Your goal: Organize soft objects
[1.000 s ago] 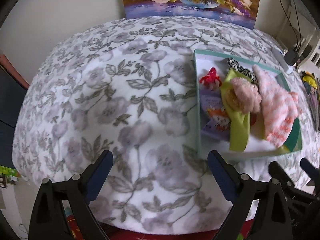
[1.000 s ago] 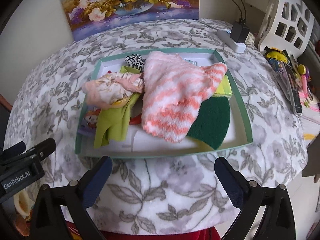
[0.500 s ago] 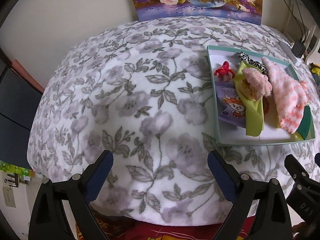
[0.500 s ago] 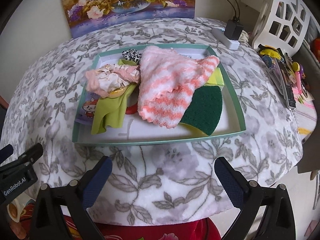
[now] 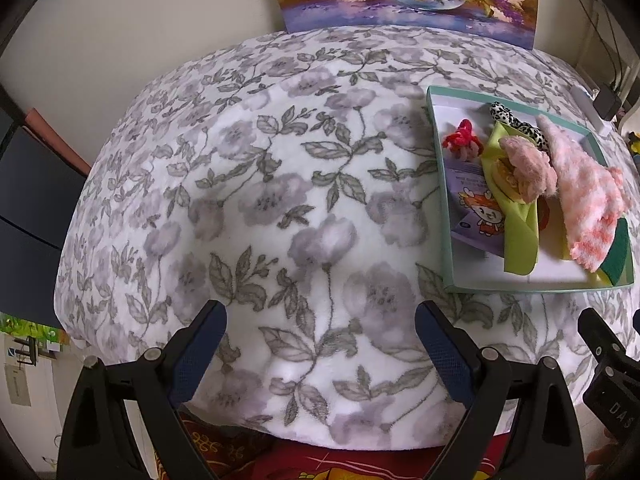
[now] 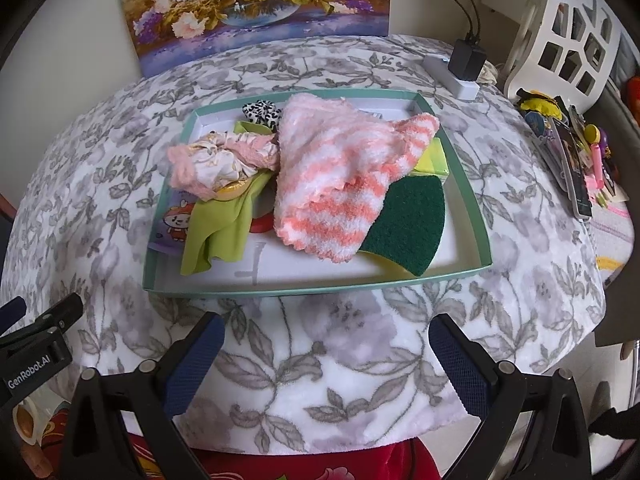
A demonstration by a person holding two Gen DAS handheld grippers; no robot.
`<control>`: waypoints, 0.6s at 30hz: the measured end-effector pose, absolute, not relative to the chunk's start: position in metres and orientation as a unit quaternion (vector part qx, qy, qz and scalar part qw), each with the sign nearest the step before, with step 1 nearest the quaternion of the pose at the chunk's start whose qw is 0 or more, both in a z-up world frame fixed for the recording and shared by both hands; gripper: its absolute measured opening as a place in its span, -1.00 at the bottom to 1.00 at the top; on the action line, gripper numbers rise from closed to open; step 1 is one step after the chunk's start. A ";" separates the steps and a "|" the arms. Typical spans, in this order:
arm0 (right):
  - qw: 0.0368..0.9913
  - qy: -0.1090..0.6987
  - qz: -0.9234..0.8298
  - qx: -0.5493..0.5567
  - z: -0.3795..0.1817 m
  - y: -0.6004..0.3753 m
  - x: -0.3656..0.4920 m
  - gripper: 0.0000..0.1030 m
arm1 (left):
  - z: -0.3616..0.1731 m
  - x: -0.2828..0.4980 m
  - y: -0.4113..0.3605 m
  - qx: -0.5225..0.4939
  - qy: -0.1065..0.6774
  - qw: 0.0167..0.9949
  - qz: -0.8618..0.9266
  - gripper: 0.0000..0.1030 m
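Note:
A teal-rimmed tray (image 6: 472, 208) on the flowered blanket holds a pink-and-white striped fuzzy cloth (image 6: 340, 176), a green scouring pad (image 6: 408, 224), a lime green cloth (image 6: 224, 224), a pale pink scrunchie (image 6: 212, 160), a black-and-white spotted band (image 6: 260, 110) and a purple cartoon packet (image 6: 172, 224). In the left wrist view the tray (image 5: 440, 200) lies at the right, with a red hair tie (image 5: 460, 138) in it. My right gripper (image 6: 326, 356) is open and empty, just before the tray's near rim. My left gripper (image 5: 320, 344) is open and empty over bare blanket, left of the tray.
A flower painting (image 6: 256, 0) leans on the wall behind the table. A white power strip with a black plug (image 6: 460, 68) lies at the back right. Stationery clutter (image 6: 576, 152) and a white lattice chair (image 6: 560, 32) stand to the right. The blanket (image 5: 240, 184) drops off at the near edge.
Both grippers have drawn back toward the near edge of the table; the tray looks smaller and farther. The objects in the tray have not moved. Both grippers stay open.

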State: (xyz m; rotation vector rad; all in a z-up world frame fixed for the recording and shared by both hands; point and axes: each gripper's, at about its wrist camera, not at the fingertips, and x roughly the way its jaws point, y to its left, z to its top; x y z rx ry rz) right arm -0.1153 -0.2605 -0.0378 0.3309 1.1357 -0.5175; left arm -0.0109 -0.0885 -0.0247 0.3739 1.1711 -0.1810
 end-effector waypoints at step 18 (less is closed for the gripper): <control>0.799 0.528 -0.239 0.158 -0.038 -0.262 -0.116 1.00 | -0.034 -0.008 -0.088 0.182 0.566 0.801 -0.075 0.85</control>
